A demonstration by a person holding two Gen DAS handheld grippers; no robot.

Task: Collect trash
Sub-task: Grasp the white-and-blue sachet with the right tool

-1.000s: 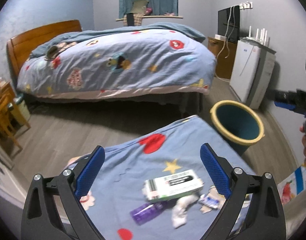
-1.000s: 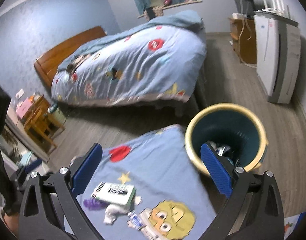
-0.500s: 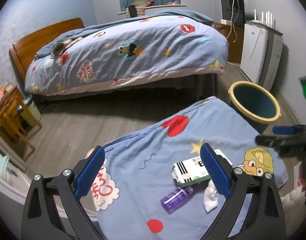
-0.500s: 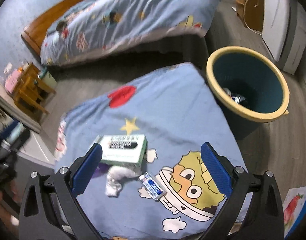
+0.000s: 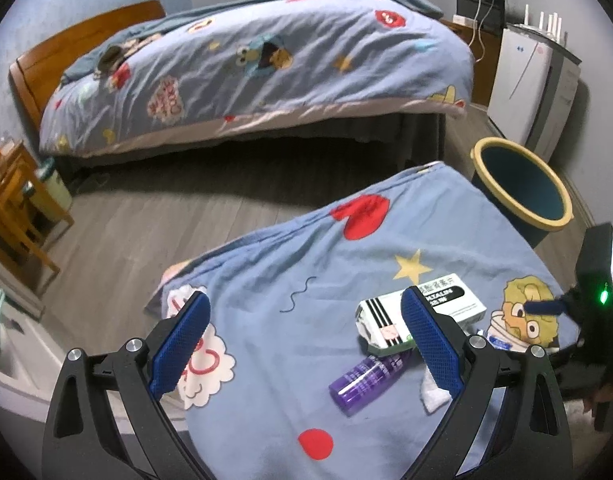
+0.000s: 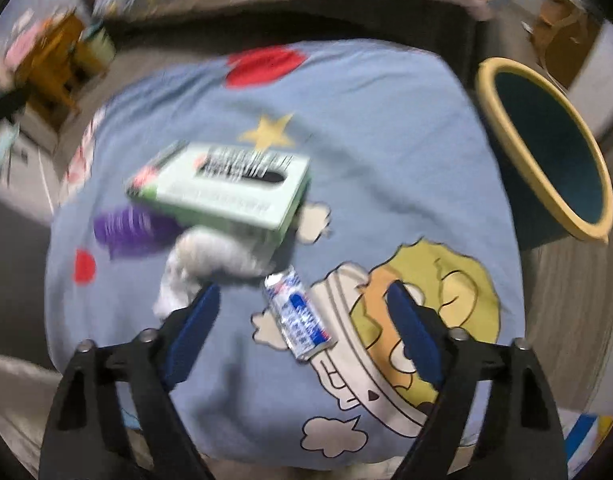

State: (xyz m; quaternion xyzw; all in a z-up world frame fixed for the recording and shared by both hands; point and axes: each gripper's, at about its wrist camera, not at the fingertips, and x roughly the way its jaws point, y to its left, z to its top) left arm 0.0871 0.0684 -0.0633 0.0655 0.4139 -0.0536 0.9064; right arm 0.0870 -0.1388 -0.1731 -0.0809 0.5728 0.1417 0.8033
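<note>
Trash lies on a blue cartoon-print cloth (image 5: 346, 276): a white and green box (image 5: 446, 300) (image 6: 226, 188), a purple bottle (image 5: 366, 380) (image 6: 126, 230), a crumpled white tissue (image 6: 202, 264) (image 5: 432, 392) and a small blue and white wrapper (image 6: 298, 316). A teal bin with a yellow rim (image 5: 522, 184) (image 6: 546, 148) stands on the floor at the right. My left gripper (image 5: 306, 348) is open and empty above the cloth, left of the box. My right gripper (image 6: 302, 336) is open, low over the wrapper, which lies between its fingers. The right wrist view is blurred.
A bed with a blue cartoon duvet (image 5: 266, 64) fills the back. A white appliance (image 5: 530, 84) stands by the right wall. A wooden side table (image 5: 10, 200) is at the left. Grey wood floor (image 5: 146, 220) lies between bed and cloth.
My right gripper has dropped down towards the cloth and now straddles the wrapper. My left gripper has drifted left and back; the box and bottle now sit at its right finger.
</note>
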